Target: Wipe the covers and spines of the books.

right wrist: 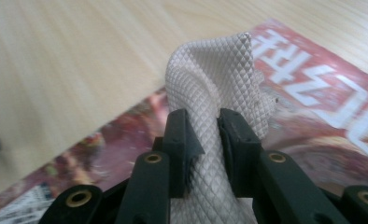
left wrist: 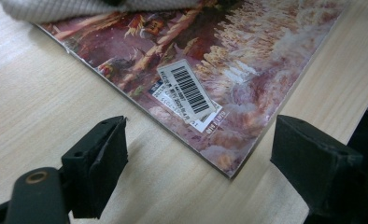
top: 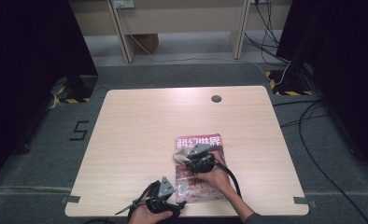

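Note:
A magazine with a red and brown cover lies flat near the table's front edge. My right gripper rests over its upper left part, shut on a white waffle-textured cloth that bunches up between the jaws and touches the cover. My left gripper stands open at the magazine's near left corner, its jaws low over the wood on either side of that corner, touching nothing. A barcode sticker sits on the cover near that corner. An edge of the cloth lies across the cover farther off.
The light wooden table has a round cable hole at its far edge. Cables trail over the grey floor to the right. Wooden furniture legs stand beyond the table.

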A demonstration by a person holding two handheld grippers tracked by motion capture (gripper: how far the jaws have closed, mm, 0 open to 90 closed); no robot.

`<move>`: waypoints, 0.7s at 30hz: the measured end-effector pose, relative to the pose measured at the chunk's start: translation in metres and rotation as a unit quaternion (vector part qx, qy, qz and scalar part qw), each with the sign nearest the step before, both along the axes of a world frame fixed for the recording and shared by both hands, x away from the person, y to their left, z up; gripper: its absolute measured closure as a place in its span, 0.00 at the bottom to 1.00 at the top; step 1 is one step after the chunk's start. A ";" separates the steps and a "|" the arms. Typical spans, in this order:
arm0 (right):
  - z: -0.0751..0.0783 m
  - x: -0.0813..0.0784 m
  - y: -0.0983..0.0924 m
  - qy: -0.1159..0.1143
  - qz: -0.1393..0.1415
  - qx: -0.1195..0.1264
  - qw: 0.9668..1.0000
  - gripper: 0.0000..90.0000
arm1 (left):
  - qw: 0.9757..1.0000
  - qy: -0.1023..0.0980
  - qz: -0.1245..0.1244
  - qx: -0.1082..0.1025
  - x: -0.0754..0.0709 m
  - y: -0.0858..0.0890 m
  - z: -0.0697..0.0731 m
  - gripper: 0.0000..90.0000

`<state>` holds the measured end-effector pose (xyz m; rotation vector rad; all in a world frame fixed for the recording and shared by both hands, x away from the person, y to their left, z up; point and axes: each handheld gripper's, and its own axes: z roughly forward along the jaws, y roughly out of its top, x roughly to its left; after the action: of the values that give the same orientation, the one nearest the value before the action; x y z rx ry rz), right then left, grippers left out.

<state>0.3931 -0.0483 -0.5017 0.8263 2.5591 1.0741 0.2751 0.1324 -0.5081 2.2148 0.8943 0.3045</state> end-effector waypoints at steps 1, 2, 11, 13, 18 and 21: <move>0.000 -0.002 0.002 0.000 0.005 0.001 1.000 0.82 | 1.000 0.000 0.000 0.001 0.000 0.000 0.000 0.20; 0.000 -0.005 0.005 0.002 0.012 0.000 1.000 0.81 | 1.000 0.000 0.000 0.000 0.000 0.001 0.000 0.20; 0.001 -0.004 0.000 -0.011 0.009 -0.015 1.000 0.83 | 1.000 -0.002 0.004 -0.004 0.000 0.002 0.001 0.20; 0.001 -0.001 -0.007 -0.011 -0.007 -0.015 1.000 0.83 | 1.000 -0.003 0.003 -0.002 0.000 0.003 0.002 0.20; 0.000 -0.001 -0.015 -0.011 -0.016 -0.013 1.000 0.82 | 1.000 -0.002 0.006 -0.007 0.000 0.002 0.002 0.20; 0.000 -0.010 -0.011 -0.013 -0.002 -0.012 1.000 0.82 | 1.000 -0.001 0.005 -0.007 0.000 0.003 0.002 0.20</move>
<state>0.3835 -0.0589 -0.5019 0.8067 2.5431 1.0447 0.2748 0.1349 -0.5063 2.1972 0.9046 0.3058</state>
